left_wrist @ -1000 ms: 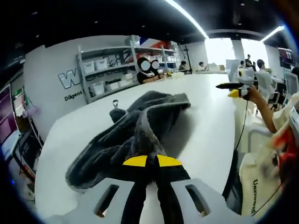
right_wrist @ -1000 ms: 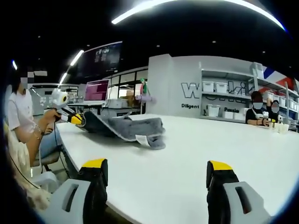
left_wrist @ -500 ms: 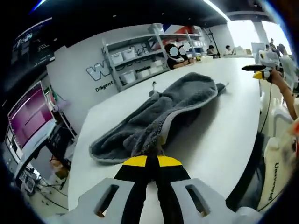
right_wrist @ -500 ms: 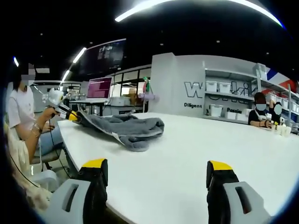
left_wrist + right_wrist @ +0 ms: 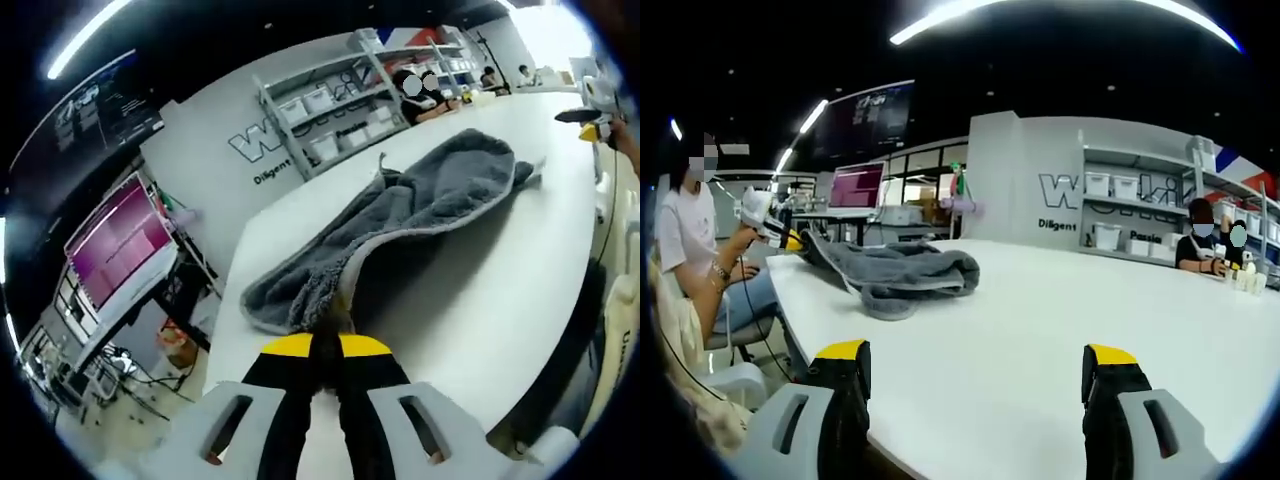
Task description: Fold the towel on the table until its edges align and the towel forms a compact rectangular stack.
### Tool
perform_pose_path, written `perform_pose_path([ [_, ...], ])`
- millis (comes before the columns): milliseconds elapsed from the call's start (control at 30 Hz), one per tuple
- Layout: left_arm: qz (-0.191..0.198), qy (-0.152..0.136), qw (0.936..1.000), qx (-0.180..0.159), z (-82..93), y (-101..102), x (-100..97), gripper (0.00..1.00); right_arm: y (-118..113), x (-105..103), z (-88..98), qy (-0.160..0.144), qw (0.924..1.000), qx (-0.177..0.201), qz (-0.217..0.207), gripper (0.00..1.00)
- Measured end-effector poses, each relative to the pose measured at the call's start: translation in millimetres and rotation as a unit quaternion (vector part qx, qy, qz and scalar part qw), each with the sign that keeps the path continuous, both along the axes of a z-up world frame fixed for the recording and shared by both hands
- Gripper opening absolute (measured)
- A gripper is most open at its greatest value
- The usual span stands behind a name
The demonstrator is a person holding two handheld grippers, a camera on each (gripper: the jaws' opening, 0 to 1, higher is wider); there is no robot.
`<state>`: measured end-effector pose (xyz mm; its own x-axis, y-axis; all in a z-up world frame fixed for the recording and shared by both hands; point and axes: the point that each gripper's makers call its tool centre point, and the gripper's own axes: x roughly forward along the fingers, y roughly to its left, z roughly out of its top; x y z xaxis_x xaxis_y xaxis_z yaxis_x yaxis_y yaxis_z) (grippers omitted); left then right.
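A dark grey towel (image 5: 420, 210) lies stretched and rumpled along the white table (image 5: 500, 290). My left gripper (image 5: 325, 345) is shut on the towel's near edge, lifting it a little off the table. In the right gripper view the same towel (image 5: 905, 270) is bunched at the table's far left, with the left gripper (image 5: 790, 240) in a person's hand at its end. My right gripper (image 5: 975, 375) stands open over bare table (image 5: 1040, 330), well away from the towel. It also shows small in the left gripper view at the far right (image 5: 590, 125).
Shelves with white bins (image 5: 340, 100) line the back wall. A pink-lit monitor (image 5: 115, 245) stands beyond the table's left end. People sit at the far end (image 5: 1200, 250). A seated person (image 5: 685, 250) holds the left gripper beside the table edge.
My left gripper has pulled the towel's edge back and to the left, dragging the towel out longer and bunching its far end. The right gripper has stayed open and still.
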<state>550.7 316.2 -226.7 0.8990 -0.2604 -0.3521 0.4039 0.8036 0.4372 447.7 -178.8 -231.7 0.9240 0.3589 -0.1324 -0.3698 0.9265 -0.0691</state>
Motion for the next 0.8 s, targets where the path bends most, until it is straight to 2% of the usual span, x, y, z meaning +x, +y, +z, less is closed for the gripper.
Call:
perform_pose_path([
  [100,-0.013,-0.002,0.9994,-0.031,-2.2,-7,-3.8,0.1,0,1,-0.1,0.002,1.0,-0.001,0.0,0.88],
  [233,-0.04,0.0,0.9951,-0.09,-2.7,-20,-9.2,0.27,-1,2,0.9,0.003,1.0,-0.004,-0.001,0.88],
  [267,-0.048,-0.001,0.9933,-0.105,-1.4,-23,-10.0,0.29,0,2,1.4,0.003,1.0,-0.004,-0.001,0.88],
  [367,-0.082,0.005,0.9826,-0.167,3.7,-35,-16.7,0.37,3,2,2.1,0.002,1.0,-0.005,0.001,0.88],
  [533,-0.096,-0.031,0.9736,-0.204,21.5,-43,-25.9,0.49,7,3,2.2,0.004,1.0,-0.007,0.004,0.88],
  [700,-0.099,-0.047,0.9634,-0.245,38.0,-54,-33.2,0.74,17,7,2.5,0.006,0.9999,-0.01,0.01,0.88],
  [800,-0.094,-0.047,0.9613,-0.255,40.5,-59,-33.6,0.85,21,11,1.6,0.012,0.9997,-0.017,0.014,0.88],
])
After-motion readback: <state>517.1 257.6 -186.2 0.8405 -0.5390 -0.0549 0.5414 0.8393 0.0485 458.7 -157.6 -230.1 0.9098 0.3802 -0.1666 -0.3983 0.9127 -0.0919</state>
